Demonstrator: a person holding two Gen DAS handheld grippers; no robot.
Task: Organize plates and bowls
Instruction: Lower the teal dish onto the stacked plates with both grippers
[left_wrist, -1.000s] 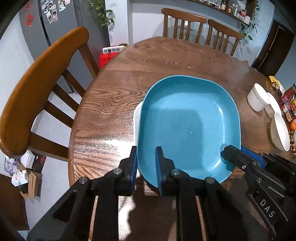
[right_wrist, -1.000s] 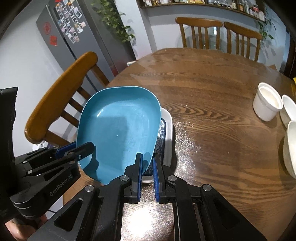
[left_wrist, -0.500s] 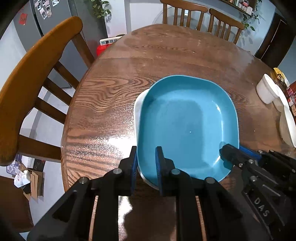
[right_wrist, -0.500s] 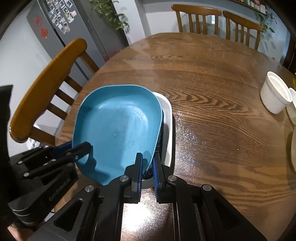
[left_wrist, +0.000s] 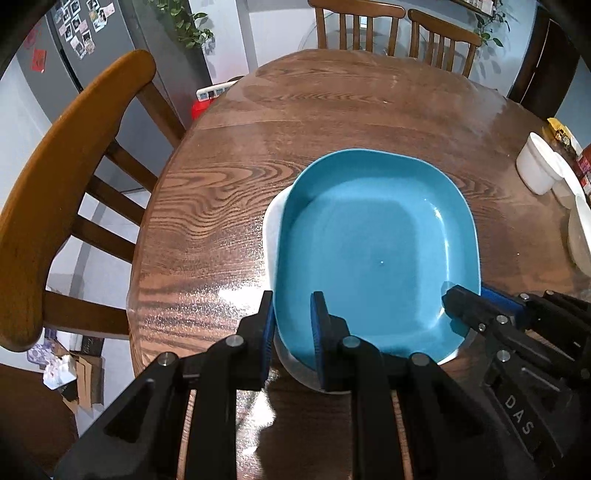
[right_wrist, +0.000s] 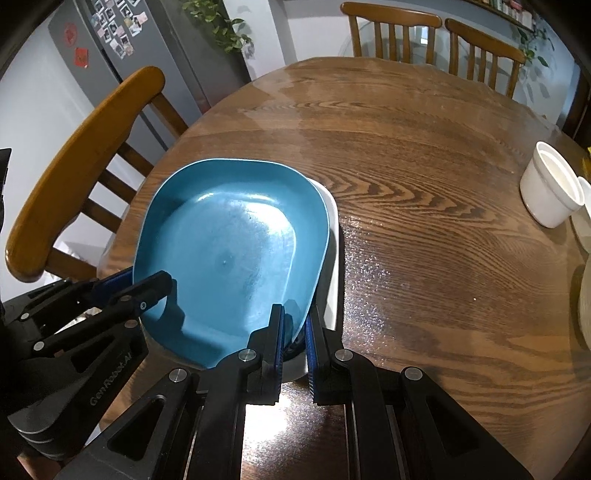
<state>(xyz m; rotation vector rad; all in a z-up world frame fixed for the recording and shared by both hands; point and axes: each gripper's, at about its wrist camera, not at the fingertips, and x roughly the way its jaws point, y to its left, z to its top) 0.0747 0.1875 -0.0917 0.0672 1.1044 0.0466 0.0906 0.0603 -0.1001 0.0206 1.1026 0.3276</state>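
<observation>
Round wooden table (left_wrist: 280, 155) with white dish (left_wrist: 270, 236), white cup (right_wrist: 550, 195).

You get bright overhead light: glare sparkles on the table (right_wrist: 373, 273) and a hot spot glows beneath your right claw (right_wrist: 294, 332). Both fisheye views bend at dark, vignetted corners; the blue plate (left_wrist: 376, 254) is sharp.

A round wooden table (left_wrist: 332, 122) gleams under overhead light. One wooden chair (left_wrist: 66, 177) sits at its left edge, two more chairs (right_wrist: 432, 33) at the far side. A grey fridge (right_wrist: 122, 48) dotted with photos stands behind, leafy plant (right_wrist: 218, 26) beside it.
</observation>
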